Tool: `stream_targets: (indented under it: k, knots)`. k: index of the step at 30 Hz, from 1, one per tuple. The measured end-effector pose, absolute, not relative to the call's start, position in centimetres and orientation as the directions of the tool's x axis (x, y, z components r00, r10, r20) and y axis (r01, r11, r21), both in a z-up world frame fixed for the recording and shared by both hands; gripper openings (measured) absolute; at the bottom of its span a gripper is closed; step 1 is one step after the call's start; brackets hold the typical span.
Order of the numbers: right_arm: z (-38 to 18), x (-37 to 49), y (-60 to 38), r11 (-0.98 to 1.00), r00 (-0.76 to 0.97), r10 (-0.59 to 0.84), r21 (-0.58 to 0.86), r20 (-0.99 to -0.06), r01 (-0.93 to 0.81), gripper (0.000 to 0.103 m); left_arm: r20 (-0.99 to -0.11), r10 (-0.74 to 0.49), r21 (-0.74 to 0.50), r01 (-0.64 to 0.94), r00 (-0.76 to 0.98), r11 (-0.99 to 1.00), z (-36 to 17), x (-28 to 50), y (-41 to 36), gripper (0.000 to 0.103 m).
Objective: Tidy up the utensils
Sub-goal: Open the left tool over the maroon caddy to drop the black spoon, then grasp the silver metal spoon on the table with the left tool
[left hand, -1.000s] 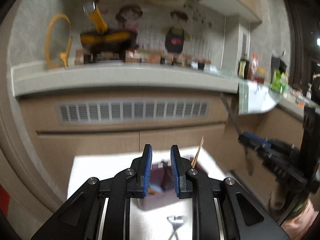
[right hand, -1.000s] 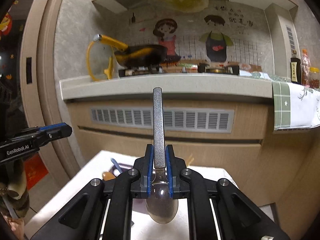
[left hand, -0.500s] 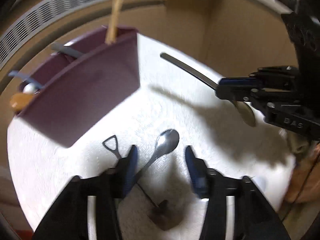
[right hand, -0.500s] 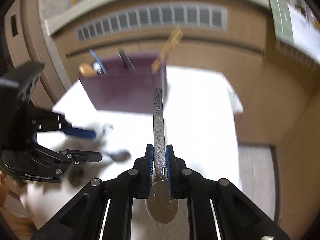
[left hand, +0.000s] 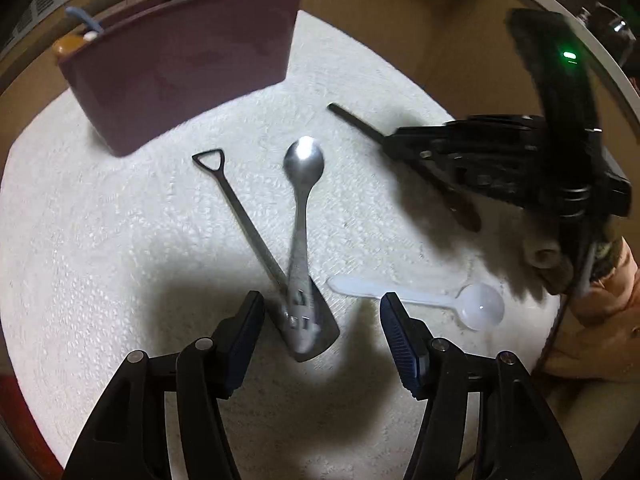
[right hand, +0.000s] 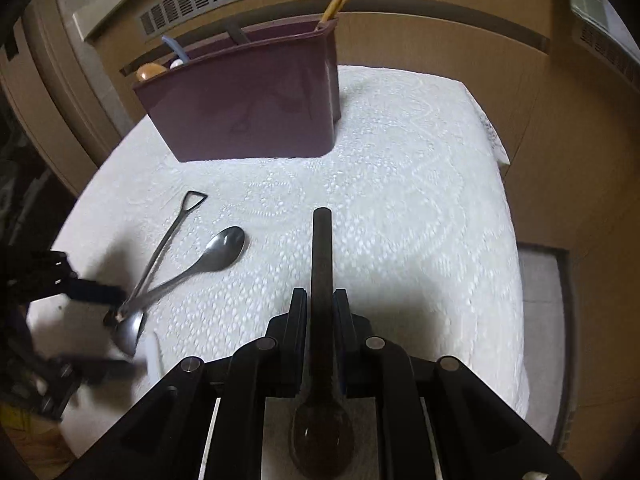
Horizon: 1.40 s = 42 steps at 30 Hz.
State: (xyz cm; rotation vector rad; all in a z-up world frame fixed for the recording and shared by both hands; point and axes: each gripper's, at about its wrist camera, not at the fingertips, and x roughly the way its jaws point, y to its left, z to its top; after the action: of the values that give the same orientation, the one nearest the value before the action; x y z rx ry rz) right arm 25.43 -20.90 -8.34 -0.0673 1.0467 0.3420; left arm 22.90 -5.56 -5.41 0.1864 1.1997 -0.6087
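A: White lace-covered counter (right hand: 400, 184), maroon caddy (right hand: 248, 112) far. Left claw (left hand: 322, 330) just spread, straddling crossed steel spoons (left hand: 302, 204).

B: Right claw (right hand: 320, 320) pinching spoon (right hand: 322, 264). Stiff, slick; probably best gripped mid-handle.

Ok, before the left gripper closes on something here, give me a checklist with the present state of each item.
1. Left gripper open wide enough: ok. Its jaws have just been opening and nothing is pressed between them.
2. One utensil alone between the jaws: not ok. The metal spoon and the shovel-shaped spoon cross right there.
3. White plastic spoon clear of the right-hand finger: cannot tell; its handle end lies close by.
4. Right gripper firm on the long-handled spoon: ok.
5. Maroon holder upright on the white cloth: ok.
6. Free slot in the holder: cannot tell; its inside is hidden.
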Motion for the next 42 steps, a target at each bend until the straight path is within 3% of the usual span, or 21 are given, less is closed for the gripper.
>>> stream_targets:
  k: [3, 8, 14, 16, 18, 22, 31, 42]
  knots:
    - [-8.4, 25.7, -20.1, 0.944, 0.459, 0.214, 0.062, -0.862, -0.324, 0.012, -0.909, -0.316, -0.131, 0.532, 0.273, 0.836, -4.4, 24.4, -6.5, 0.061]
    - [-6.4, 24.6, -22.0, 0.946, 0.500, 0.251, 0.102, -0.829, -0.306, 0.012, -0.904, -0.300, -0.107, 0.519, 0.305, 0.848, -5.0, 26.9, -7.9, 0.061]
    - [-5.0, 24.0, -24.0, 0.960, 0.546, 0.247, 0.127, -0.800, -0.248, 0.012, -0.915, -0.266, -0.132, 0.396, 0.305, 0.909, -6.5, 29.3, -9.3, 0.058]
    - [-4.8, 24.1, -24.1, 0.965, 0.566, 0.236, 0.122, -0.790, -0.232, 0.012, -0.903, -0.217, -0.061, 0.388, 0.371, 0.920, -6.6, 28.4, -10.3, 0.048]
    - [-4.6, 24.1, -24.2, 0.965, 0.576, 0.242, 0.133, -0.781, -0.224, 0.012, -0.884, -0.182, -0.006, 0.379, 0.431, 0.925, -6.6, 27.4, -10.7, 0.029]
    - [-3.9, 23.9, -23.7, 0.961, 0.594, 0.261, 0.146, -0.761, -0.236, 0.012, -0.855, -0.148, 0.025, 0.325, 0.496, 0.945, -5.4, 25.5, -9.9, 0.029]
    - [-1.1, 23.3, -21.7, 0.954, 0.653, 0.287, 0.143, -0.701, -0.265, 0.012, -0.698, -0.281, -0.162, 0.238, 0.658, 0.958, 1.4, 20.6, -3.3, 0.029]
    - [3.0, 24.5, -19.1, 0.938, 0.714, 0.331, 0.132, -0.617, -0.321, 0.012, -0.585, -0.301, -0.188, 0.235, 0.753, 0.954, 5.8, 22.9, -0.8, 0.029]
